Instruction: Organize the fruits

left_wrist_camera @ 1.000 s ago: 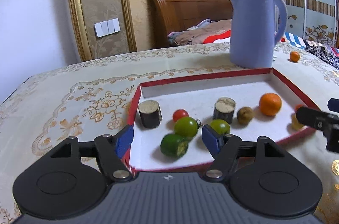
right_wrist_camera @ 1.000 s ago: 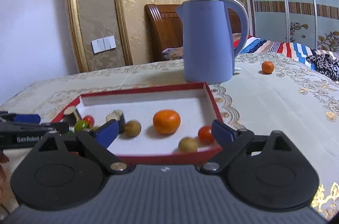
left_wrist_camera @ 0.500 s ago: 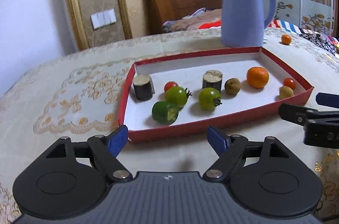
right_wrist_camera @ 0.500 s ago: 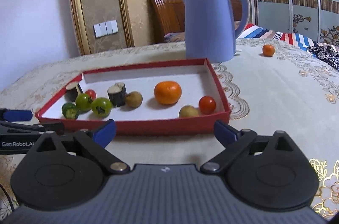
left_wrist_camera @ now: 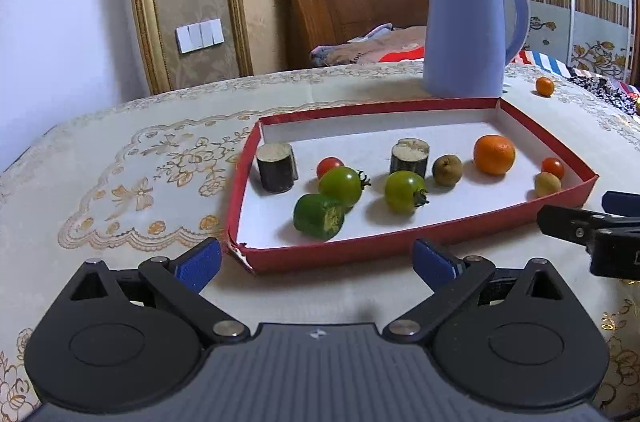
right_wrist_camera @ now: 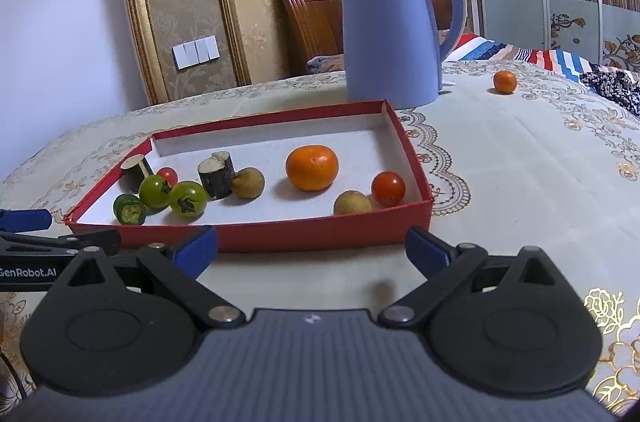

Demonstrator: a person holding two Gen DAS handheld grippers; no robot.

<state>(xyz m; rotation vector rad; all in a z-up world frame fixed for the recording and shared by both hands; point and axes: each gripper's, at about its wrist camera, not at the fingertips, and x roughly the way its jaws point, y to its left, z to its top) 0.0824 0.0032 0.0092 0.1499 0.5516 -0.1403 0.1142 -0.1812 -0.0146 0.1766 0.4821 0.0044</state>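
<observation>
A red-rimmed tray (left_wrist_camera: 420, 240) (right_wrist_camera: 320, 234) on the table holds two green tomatoes (left_wrist_camera: 405, 191) (right_wrist_camera: 187, 198), a cut green piece (left_wrist_camera: 318, 216), two dark cut stubs (left_wrist_camera: 276, 167), two red cherry tomatoes (right_wrist_camera: 388, 188), two brownish fruits (left_wrist_camera: 447, 169) and a mandarin (left_wrist_camera: 494, 154) (right_wrist_camera: 312, 167). A second mandarin (right_wrist_camera: 505, 81) lies loose on the cloth, far right. My left gripper (left_wrist_camera: 316, 264) is open and empty in front of the tray's near rim. My right gripper (right_wrist_camera: 310, 248) is open and empty, also in front of the rim.
A blue kettle (left_wrist_camera: 468, 30) (right_wrist_camera: 396, 26) stands just behind the tray. The embroidered tablecloth (left_wrist_camera: 120, 182) spreads to the left and right of the tray. A bed headboard (left_wrist_camera: 348, 18) and wardrobe lie beyond the table.
Both grippers have pulled back from over the tray to in front of its near rim. The fruits stay where they were.
</observation>
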